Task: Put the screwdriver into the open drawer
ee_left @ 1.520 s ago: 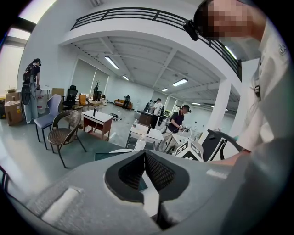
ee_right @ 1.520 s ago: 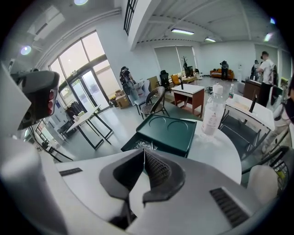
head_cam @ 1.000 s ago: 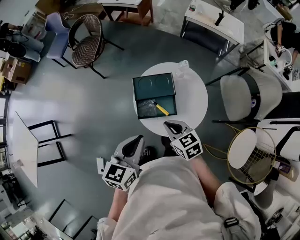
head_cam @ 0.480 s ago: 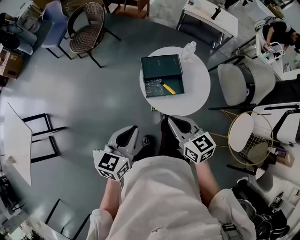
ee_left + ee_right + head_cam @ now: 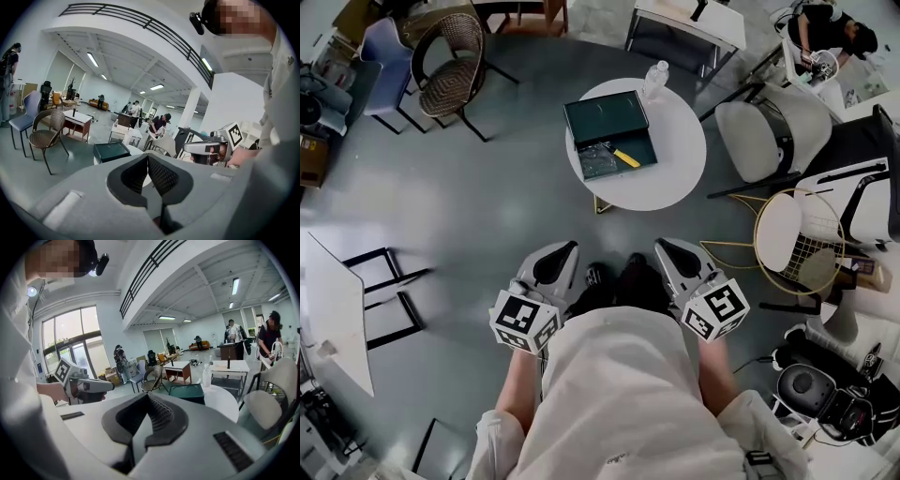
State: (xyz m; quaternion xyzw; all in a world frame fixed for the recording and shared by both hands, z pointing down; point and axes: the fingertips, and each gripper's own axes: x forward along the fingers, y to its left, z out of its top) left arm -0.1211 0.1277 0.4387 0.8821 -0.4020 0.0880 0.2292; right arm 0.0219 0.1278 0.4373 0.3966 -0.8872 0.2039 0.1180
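Round white counter (image 5: 680, 178), well ahead of person, carries green box w/ open drawer (image 5: 645, 148); yellow-handled screwdriver (image 5: 625, 157) lies inside, so task looks done. Left gripper (image 5: 565, 248) & right gripper (image 5: 664, 246) sit near body, prob. idle. Gripper views: both jaws closed together, empty; only head view shows drawer contents

No legible text, label, brand, number or sign is showing in any view. The marker cube (image 5: 523, 322) on the left gripper (image 5: 565, 247) and the marker cube (image 5: 717, 310) on the right gripper (image 5: 662, 245) are displaying only black-and-white square patterns, no characters. Any print on the bottle (image 5: 654, 77), far ahead of both grippers, is too small to read.
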